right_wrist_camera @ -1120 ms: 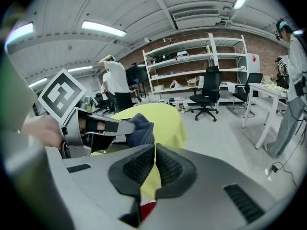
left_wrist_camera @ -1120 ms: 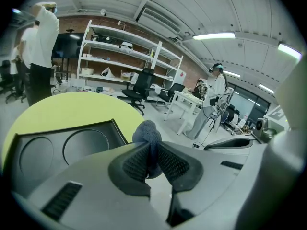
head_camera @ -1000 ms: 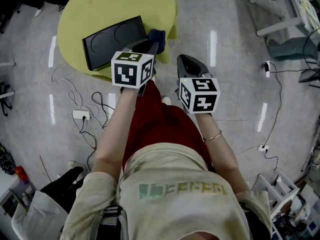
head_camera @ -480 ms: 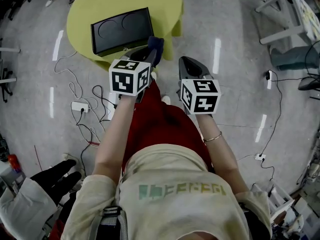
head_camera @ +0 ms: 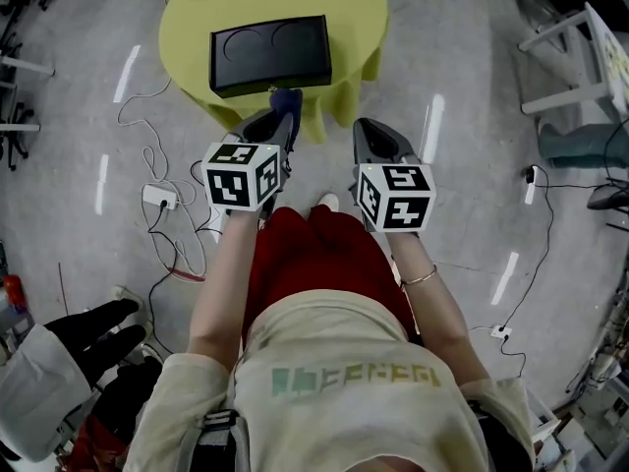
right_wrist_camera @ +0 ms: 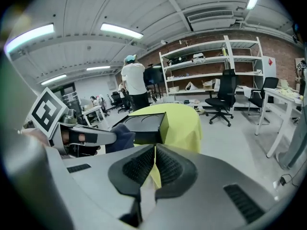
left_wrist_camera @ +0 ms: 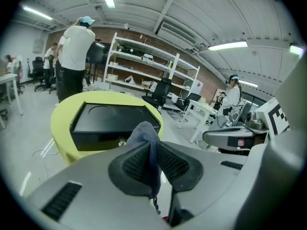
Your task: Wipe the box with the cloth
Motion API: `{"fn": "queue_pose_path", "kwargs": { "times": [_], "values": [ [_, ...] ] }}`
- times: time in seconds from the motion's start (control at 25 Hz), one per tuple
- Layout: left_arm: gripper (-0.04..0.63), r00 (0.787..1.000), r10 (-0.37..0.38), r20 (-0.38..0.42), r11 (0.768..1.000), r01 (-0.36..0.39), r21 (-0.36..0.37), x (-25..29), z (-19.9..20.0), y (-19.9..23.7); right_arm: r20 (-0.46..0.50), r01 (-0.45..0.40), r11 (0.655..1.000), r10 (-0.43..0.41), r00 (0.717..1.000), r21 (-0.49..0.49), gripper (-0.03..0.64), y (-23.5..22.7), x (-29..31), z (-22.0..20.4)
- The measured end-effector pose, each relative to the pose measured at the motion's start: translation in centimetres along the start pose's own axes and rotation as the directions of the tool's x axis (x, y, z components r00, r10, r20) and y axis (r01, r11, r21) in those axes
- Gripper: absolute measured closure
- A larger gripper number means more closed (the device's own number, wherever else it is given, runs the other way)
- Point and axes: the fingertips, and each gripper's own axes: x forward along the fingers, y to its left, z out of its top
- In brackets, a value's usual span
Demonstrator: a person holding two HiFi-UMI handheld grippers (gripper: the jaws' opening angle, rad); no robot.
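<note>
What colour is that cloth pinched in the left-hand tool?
The cloth is dark blue, clearest in the left gripper view.

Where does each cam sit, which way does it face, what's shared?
Head view: on the head, steeply down; shows arms, torso, left gripper, right gripper, box on table.
Left gripper view: on left gripper, along jaws shut on cloth, toward box; right gripper at right.
Right gripper view: on right gripper, along shut jaws, toward box; left gripper at left.
Shared: all three show box and table.
</note>
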Motion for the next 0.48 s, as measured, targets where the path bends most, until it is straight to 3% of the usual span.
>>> {"fn": "queue_pose_path", "kwargs": {
  "times": [0.24, 0.48],
  "values": [
    [0.535, 0.997, 0.039, 0.060, 0.999, -0.038, -0.020, -3.7, 0.0, 3.2, 0.032, -0.040, 0.999, 0.041, 0.999, -0.035, 0.578, 4.1, 1.0, 1.6],
    [0.535, 0.990, 0.059, 0.130, 0.998, -0.062, 0.014, -7.7, 1.1, 5.2, 0.073, -0.059, 0.996, 0.063, 0.995, -0.062, 0.578, 7.8, 0.9, 3.1]
  ]
}}
